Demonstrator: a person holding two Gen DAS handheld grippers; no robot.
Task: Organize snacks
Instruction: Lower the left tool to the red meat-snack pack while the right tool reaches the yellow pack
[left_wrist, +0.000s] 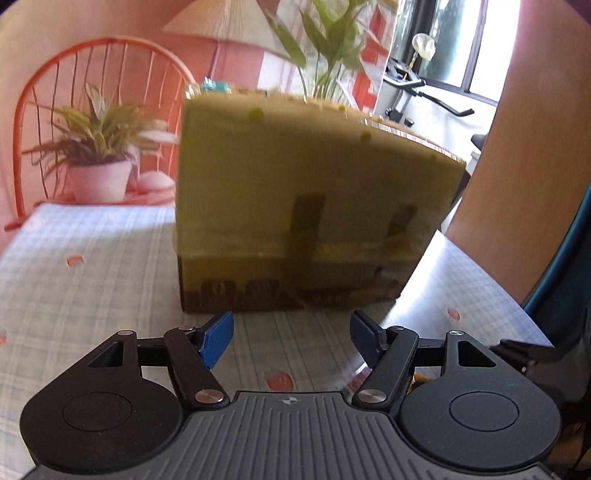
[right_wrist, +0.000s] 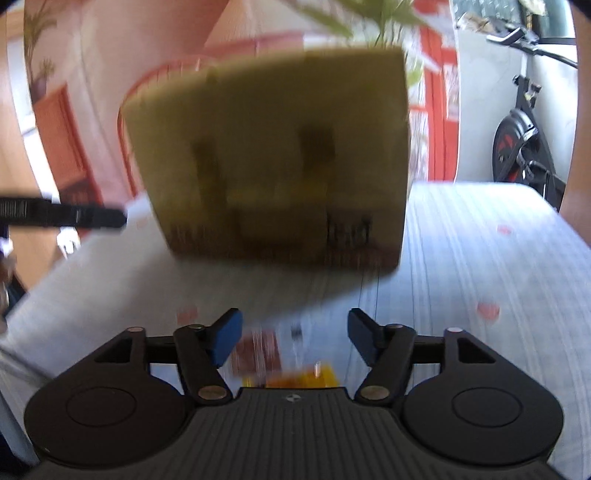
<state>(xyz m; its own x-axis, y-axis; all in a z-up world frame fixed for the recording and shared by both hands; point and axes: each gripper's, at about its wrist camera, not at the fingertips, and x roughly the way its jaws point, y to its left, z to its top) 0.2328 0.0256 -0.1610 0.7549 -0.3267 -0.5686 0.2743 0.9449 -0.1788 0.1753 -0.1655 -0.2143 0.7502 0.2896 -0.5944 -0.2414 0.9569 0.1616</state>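
Cardboard box (left_wrist: 310, 192) stands ahead of both spread, empty grippers — left gripper (left_wrist: 291, 334), right gripper (right_wrist: 293, 336); best lower the right onto the blurred orange packet (right_wrist: 295, 376) beneath — squarely.

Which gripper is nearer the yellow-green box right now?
Left, as far as these views show. The left gripper sits open just short of the yellow-green box base; the right gripper, also open, faces it across a wider strip of tablecloth.

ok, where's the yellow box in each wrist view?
Left wrist: yellow box at centre, standing on the checked tablecloth, ahead of the open fingers.
Right wrist: yellow box at upper centre, blurred.
Shared landmark: exercise bike at far right.
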